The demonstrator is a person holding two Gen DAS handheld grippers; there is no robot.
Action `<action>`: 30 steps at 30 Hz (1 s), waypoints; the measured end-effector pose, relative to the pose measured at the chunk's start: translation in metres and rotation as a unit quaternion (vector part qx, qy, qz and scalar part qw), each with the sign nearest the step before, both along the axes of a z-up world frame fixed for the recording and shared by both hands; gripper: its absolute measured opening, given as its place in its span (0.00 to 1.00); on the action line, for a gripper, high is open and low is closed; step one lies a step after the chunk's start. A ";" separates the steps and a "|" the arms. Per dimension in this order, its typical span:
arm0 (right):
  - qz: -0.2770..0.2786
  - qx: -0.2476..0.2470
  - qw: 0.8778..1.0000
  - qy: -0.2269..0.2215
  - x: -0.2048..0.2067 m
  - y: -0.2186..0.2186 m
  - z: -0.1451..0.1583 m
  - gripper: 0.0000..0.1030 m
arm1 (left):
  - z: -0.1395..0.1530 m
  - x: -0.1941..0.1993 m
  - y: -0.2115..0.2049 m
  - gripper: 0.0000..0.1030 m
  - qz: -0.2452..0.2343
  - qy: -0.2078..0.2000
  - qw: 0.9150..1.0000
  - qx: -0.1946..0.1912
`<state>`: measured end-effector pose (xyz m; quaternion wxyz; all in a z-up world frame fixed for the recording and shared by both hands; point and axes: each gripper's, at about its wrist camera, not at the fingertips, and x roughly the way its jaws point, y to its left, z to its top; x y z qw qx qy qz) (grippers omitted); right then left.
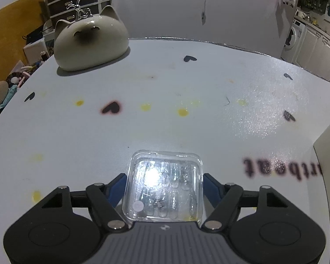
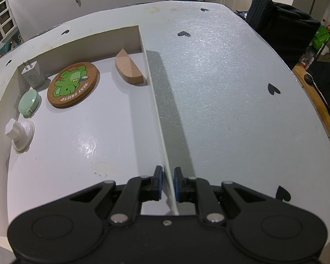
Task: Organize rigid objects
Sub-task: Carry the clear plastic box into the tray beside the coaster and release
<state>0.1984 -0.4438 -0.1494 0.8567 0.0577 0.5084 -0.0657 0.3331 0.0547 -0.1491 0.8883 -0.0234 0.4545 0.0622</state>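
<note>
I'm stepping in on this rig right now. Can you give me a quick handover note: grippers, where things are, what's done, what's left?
Left gripper: jaws straddle the clear plastic case of paper clips on the table; whether the pads grip yet is unclear.
Right gripper: shut on the white box wall, steadying the box.
Done, in the box: white charger plug, cork coaster, wooden block, round green case, white knob.
Left: move the clip case into the box. The ceramic cat stands at the table's far edge; unclear if it belongs to the job.
</note>
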 end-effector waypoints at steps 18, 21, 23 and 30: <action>-0.001 -0.007 1.000 -0.008 -0.002 0.001 0.000 0.11 | 0.060 -0.054 -0.062 0.72 -0.023 -0.069 0.992 -0.102; -0.001 0.003 1.000 -0.010 -0.003 -0.001 -0.001 0.10 | 0.067 -0.060 -0.090 0.72 -0.036 -0.070 0.989 -0.125; -0.001 0.011 1.000 -0.010 -0.002 -0.004 -0.001 0.10 | 0.072 -0.063 -0.112 0.72 -0.046 -0.066 0.987 -0.138; 0.003 0.033 0.999 -0.006 0.000 -0.010 -0.001 0.08 | 0.075 -0.072 -0.188 0.72 -0.080 -0.048 0.984 -0.153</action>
